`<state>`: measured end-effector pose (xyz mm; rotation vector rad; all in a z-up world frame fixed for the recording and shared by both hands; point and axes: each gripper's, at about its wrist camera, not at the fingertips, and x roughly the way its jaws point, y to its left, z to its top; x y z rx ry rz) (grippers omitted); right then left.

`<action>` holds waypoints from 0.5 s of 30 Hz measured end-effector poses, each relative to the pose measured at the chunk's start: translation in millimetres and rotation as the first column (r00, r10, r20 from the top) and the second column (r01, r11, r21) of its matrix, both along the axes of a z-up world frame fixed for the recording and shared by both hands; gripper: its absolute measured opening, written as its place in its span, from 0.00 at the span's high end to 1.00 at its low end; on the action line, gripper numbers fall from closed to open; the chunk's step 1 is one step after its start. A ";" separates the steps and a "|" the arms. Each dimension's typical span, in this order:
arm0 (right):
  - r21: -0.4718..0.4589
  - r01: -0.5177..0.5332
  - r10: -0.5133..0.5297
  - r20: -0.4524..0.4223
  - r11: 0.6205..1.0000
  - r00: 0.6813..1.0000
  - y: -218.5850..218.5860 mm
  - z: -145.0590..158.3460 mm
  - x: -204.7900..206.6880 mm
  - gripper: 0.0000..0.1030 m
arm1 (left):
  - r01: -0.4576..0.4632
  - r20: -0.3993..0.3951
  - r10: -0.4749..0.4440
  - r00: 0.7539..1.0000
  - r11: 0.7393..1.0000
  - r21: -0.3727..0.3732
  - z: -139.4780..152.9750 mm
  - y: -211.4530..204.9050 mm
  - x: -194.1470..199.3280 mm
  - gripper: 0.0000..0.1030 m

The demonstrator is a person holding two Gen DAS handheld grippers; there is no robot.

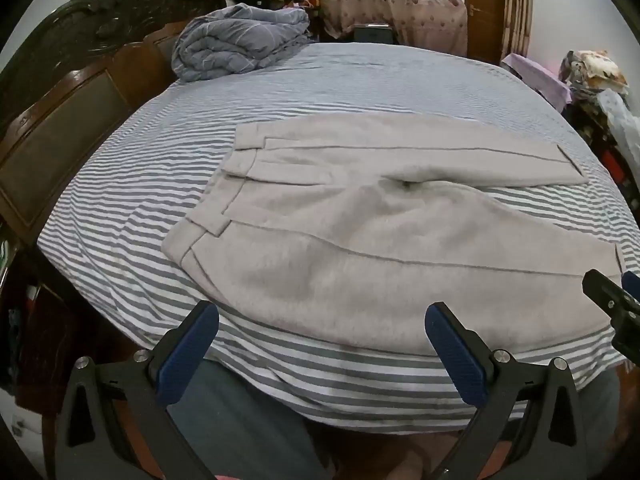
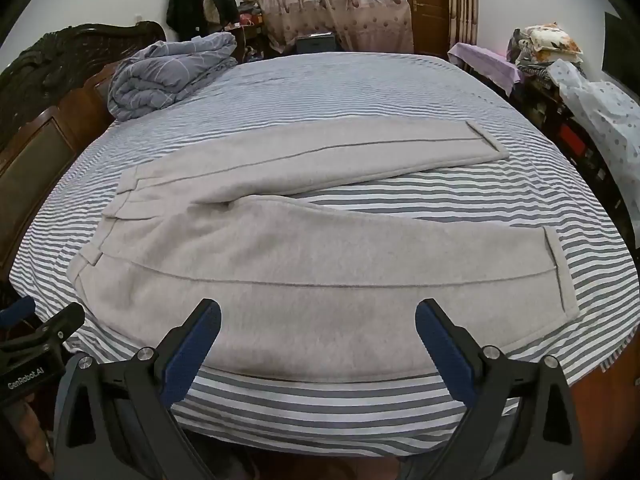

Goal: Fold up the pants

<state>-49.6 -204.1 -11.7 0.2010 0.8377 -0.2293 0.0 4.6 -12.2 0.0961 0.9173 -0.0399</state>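
Light grey pants [image 1: 360,232] [image 2: 304,272] lie flat on the striped bed, waistband to the left, both legs spread apart toward the right. The near leg runs along the bed's front edge; the far leg angles away behind it. My left gripper [image 1: 320,320] hovers open over the front edge, near the hip of the near leg, with nothing between its blue pads. My right gripper [image 2: 318,320] also stands open, above the middle of the near leg, holding nothing. Each gripper shows at the other view's edge: the right gripper [image 1: 612,300] and the left gripper [image 2: 36,320].
The bed [image 1: 120,208] [image 2: 400,92] has a grey-and-white striped sheet. A rolled blue-grey duvet [image 1: 236,40] [image 2: 168,76] sits at its far left by the dark wooden headboard [image 1: 60,92]. Cluttered shelves and cloths [image 2: 580,92] stand along the right side. Curtains and a door are behind.
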 end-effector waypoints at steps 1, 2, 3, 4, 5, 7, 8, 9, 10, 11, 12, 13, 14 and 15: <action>-0.001 -0.001 0.001 -0.001 1.000 1.000 0.8 -0.4 0.1 0.06 | 0.000 -0.001 0.000 1.000 1.000 0.001 -0.6 -1.0 -1.0 0.01; -0.001 -0.002 0.002 -0.003 1.000 1.000 1.5 -0.9 0.3 0.06 | 0.001 -0.004 -0.001 1.000 1.000 0.001 -1.3 -0.8 -1.0 0.01; -0.001 -0.004 0.004 -0.005 1.000 1.000 2.5 -1.9 0.7 0.06 | 0.002 -0.008 -0.002 1.000 1.000 0.001 -2.3 -0.9 -0.8 0.01; -0.001 -0.005 0.005 -0.007 1.000 1.000 2.8 -2.3 1.0 0.06 | 0.001 -0.012 -0.001 1.000 1.000 0.001 -3.2 -0.9 -0.8 0.01; -0.001 -0.006 0.006 -0.010 1.000 1.000 3.0 -2.6 1.3 0.06 | 0.001 -0.015 -0.001 1.000 1.000 0.002 -4.2 -1.4 -0.6 0.01; 0.002 -0.007 0.007 -0.012 1.000 1.000 3.0 -3.8 1.3 0.06 | 0.000 -0.019 0.000 1.000 1.000 0.006 -5.9 -1.8 -0.9 0.01; 0.003 -0.007 0.007 -0.013 1.000 1.000 3.3 -4.2 1.4 0.06 | 0.001 -0.019 -0.001 1.000 1.000 0.007 -6.6 -1.6 -1.2 0.01; 0.001 -0.007 0.007 -0.013 1.000 1.000 3.4 -4.2 1.3 0.06 | 0.001 -0.020 -0.001 1.000 1.000 0.006 -6.6 -1.5 -1.1 0.01; 0.002 -0.007 0.007 -0.014 1.000 1.000 3.6 -4.9 1.2 0.06 | 0.001 -0.021 -0.001 1.000 1.000 0.006 -7.3 -1.5 -1.1 0.01; 0.003 -0.007 0.007 -0.013 1.000 1.000 3.6 -5.0 1.3 0.06 | 0.000 -0.022 0.000 1.000 1.000 0.007 -7.9 -1.4 -1.3 0.01; 0.004 -0.008 0.008 -0.014 1.000 1.000 3.6 -5.0 1.3 0.06 | 0.000 -0.025 0.000 1.000 1.000 0.006 -8.6 -1.1 -1.3 0.01; 0.006 -0.008 0.008 -0.015 1.000 1.000 3.9 -6.0 1.9 0.06 | 0.001 -0.025 -0.001 1.000 1.000 0.006 -9.3 -1.6 -1.6 0.01; 0.008 -0.008 0.008 -0.017 1.000 1.000 4.4 -6.8 2.1 0.06 | -0.001 -0.024 0.001 1.000 1.000 0.009 -9.4 -1.9 -1.5 0.01; 0.008 -0.008 0.008 -0.017 1.000 1.000 3.7 -6.7 2.0 0.06 | -0.002 -0.024 0.002 1.000 1.000 0.012 -10.0 -1.9 -1.4 0.01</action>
